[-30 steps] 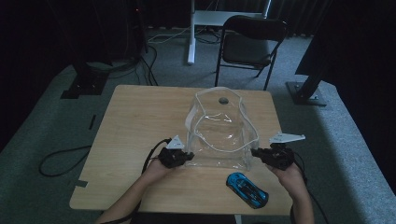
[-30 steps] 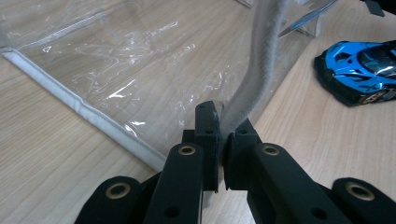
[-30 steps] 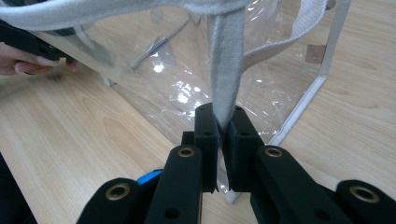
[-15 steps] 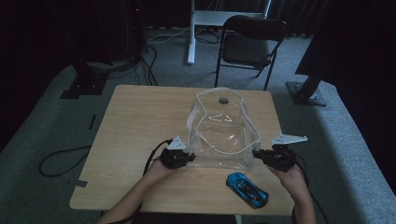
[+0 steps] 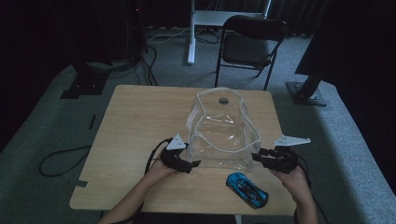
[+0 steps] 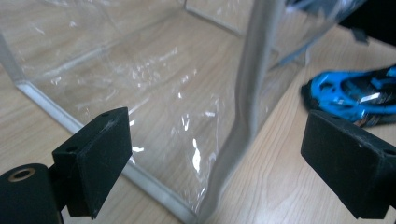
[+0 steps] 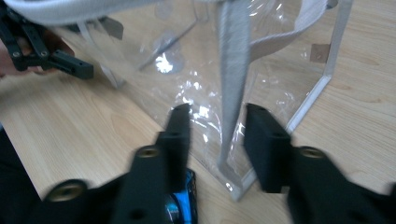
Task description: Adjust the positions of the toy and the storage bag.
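Note:
A clear plastic bag point(image 5: 222, 135) with grey trim stands upright in the middle of the wooden table point(image 5: 140, 121). My left gripper point(image 5: 193, 164) sits at its front left corner. Its jaws have just been opening and now stand wide, with the bag's corner edge point(image 6: 254, 88) between them, untouched point(image 6: 219, 140). My right gripper point(image 5: 256, 157) is at the front right corner. Its jaws have just been opening too, and the bag's grey trim point(image 7: 232, 84) hangs loose between them point(image 7: 218, 122). A blue toy car point(image 5: 247, 189) lies on the table in front of the bag, between the two hands.
A black folding chair point(image 5: 250, 44) and a white table leg point(image 5: 190, 32) stand beyond the far edge of the table. Cables point(image 5: 60, 158) trail on the carpet at the left. A dark stand base point(image 5: 303, 91) sits at the right.
Both grippers' jaws have spread apart at the bag's front corners. The hands and the blue car have stayed where they were.

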A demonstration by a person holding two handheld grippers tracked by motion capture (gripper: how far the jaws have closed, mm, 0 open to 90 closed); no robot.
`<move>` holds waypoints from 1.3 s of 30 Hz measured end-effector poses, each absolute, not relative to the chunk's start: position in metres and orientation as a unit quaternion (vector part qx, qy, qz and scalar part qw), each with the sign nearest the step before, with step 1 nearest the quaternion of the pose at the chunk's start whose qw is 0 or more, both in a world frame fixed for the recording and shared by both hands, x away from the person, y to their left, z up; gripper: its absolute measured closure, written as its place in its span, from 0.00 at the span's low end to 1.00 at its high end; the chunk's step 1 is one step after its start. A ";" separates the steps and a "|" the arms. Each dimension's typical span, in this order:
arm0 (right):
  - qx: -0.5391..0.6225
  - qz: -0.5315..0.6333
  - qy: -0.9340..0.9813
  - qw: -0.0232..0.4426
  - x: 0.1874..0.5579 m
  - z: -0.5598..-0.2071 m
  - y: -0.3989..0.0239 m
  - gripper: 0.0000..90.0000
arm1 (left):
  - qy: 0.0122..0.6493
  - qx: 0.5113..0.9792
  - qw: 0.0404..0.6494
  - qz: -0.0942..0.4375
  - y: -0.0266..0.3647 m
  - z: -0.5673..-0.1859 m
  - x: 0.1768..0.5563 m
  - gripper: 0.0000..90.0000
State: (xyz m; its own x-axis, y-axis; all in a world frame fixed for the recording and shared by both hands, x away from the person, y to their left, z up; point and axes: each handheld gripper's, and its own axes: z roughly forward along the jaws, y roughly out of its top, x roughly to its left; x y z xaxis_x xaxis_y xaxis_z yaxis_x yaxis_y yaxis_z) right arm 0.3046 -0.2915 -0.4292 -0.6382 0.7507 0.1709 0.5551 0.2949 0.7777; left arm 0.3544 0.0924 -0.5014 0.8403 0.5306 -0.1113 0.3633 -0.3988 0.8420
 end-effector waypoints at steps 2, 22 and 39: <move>0.415 0.437 0.791 0.108 0.305 -0.430 -0.293 0.52 | 0.270 0.828 0.483 0.092 0.094 -0.498 0.355 0.09; 0.426 0.420 0.788 0.144 0.287 -0.453 -0.290 0.15 | 0.275 0.824 0.483 0.109 0.113 -0.476 0.351 0.00; 0.380 0.434 0.805 0.137 0.260 -0.460 -0.276 0.14 | 0.302 0.814 0.475 0.144 0.144 -0.464 0.347 0.00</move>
State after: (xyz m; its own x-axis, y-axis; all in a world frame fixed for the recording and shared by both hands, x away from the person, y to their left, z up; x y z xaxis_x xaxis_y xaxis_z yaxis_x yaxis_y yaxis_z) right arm 0.2602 -0.2764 -0.4596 -0.6735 0.7311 0.1091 0.4937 0.3350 0.8025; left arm 0.3465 0.1435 -0.4640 0.7766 0.6278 -0.0519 0.3545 -0.3675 0.8598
